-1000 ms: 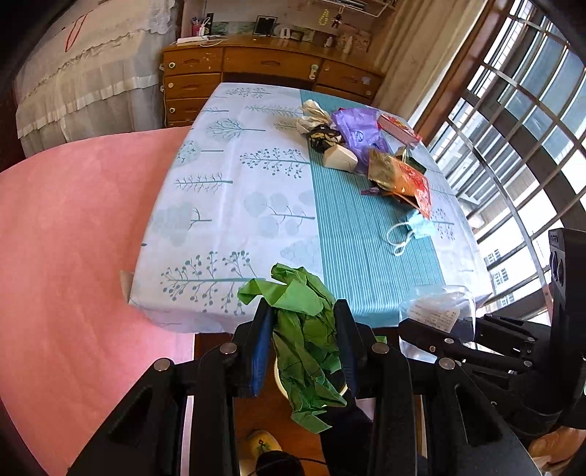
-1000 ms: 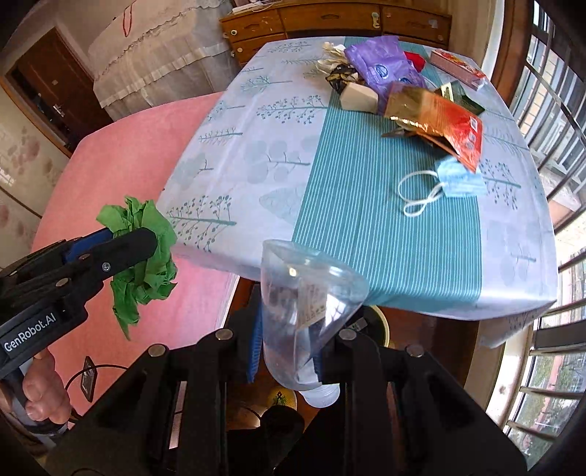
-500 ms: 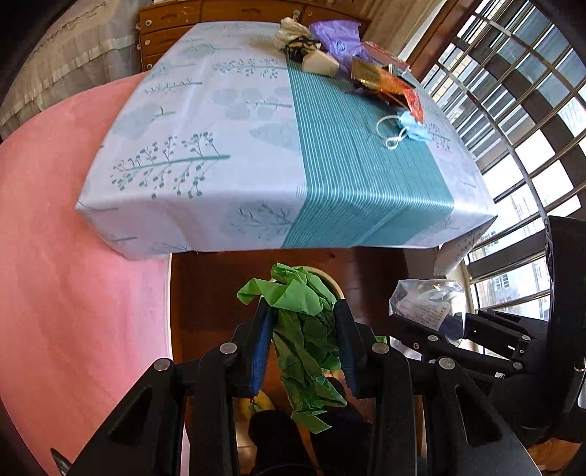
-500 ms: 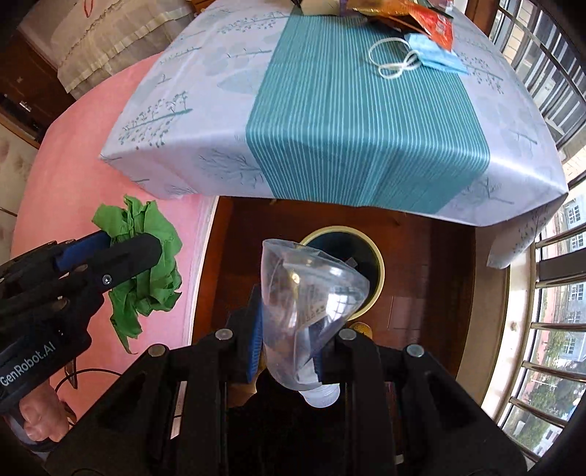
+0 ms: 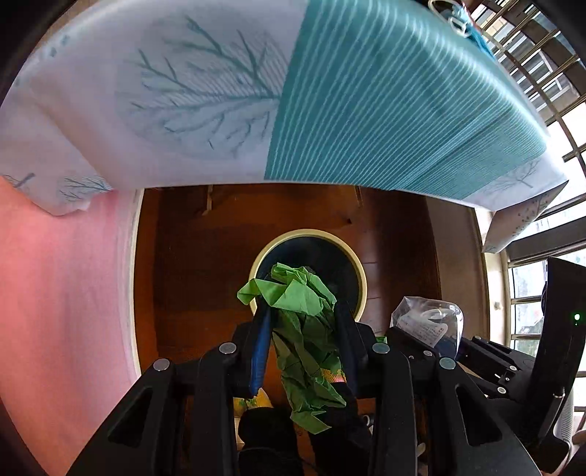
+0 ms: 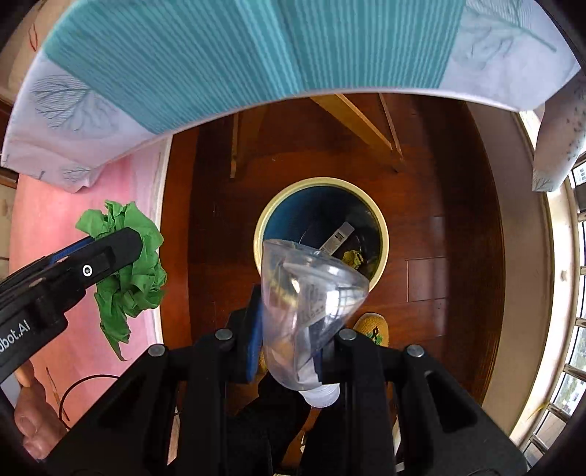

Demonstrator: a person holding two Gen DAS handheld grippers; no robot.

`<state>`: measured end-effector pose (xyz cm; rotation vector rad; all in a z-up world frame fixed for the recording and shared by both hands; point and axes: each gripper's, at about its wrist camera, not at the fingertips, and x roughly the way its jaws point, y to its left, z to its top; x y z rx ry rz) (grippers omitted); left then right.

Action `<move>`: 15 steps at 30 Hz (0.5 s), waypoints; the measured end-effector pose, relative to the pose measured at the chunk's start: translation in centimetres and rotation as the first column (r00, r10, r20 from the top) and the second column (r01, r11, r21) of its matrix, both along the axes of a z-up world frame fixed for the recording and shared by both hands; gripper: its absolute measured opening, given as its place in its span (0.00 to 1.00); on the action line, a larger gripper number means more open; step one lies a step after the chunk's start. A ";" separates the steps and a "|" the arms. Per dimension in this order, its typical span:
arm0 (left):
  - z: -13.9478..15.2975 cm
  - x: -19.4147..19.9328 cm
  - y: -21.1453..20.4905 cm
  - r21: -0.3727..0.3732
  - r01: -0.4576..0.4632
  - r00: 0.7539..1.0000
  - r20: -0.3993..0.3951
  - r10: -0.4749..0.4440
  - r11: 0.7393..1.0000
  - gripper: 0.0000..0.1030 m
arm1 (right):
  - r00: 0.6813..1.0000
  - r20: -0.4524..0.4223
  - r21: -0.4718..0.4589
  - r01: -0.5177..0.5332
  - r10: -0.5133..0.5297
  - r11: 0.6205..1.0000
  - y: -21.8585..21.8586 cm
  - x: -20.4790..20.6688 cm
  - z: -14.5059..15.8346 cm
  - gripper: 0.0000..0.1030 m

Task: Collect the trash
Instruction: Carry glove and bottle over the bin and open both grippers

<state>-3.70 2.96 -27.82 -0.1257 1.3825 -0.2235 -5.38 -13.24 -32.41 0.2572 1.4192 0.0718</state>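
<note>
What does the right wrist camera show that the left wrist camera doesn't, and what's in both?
Only the right wrist view shows the inside of the bin, with a flat packet and a yellowish scrap at the bottom, plus a yellow slipper on the floor and the hand holding the left claw.

Only the left wrist view shows the face mask on the table's far edge.

Both show the green crumpled paper in the left claw, the clear plastic bottle in the right claw, the bin and the tablecloth.
</note>
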 end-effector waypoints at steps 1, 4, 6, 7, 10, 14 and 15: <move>-1.4 0.2 -0.5 0.004 0.003 1.000 -0.004 -0.003 1.000 0.32 | 1.000 0.001 0.003 0.016 -0.016 1.000 -0.6 0.1 -1.3 0.19; -5.3 0.9 -2.0 0.009 0.013 1.000 -0.016 -0.013 1.000 0.33 | 0.998 0.006 0.019 0.056 -0.056 0.998 -2.3 0.7 -4.6 0.19; -7.5 1.4 -2.9 0.021 0.025 1.000 -0.013 -0.025 0.999 0.33 | 0.997 0.007 0.032 0.080 -0.080 0.996 -3.5 1.0 -6.8 0.19; -8.5 1.7 -3.4 0.022 0.031 0.999 -0.009 -0.031 0.999 0.34 | 0.996 0.006 0.041 0.091 -0.091 0.995 -4.1 1.1 -7.8 0.19; -10.5 2.5 -4.2 0.020 0.042 0.999 0.014 -0.042 0.999 0.38 | 0.993 0.005 0.067 0.120 -0.121 0.990 -5.6 1.7 -10.3 0.19; -13.0 3.3 -5.3 0.041 0.066 0.998 0.014 -0.067 0.997 0.58 | 0.985 -0.023 0.124 0.171 -0.170 0.977 -7.1 2.6 -13.0 0.23; -13.5 3.5 -5.1 0.057 0.063 0.998 0.009 -0.064 0.996 0.59 | 0.984 -0.030 0.129 0.181 -0.178 0.975 -7.5 2.6 -13.5 0.34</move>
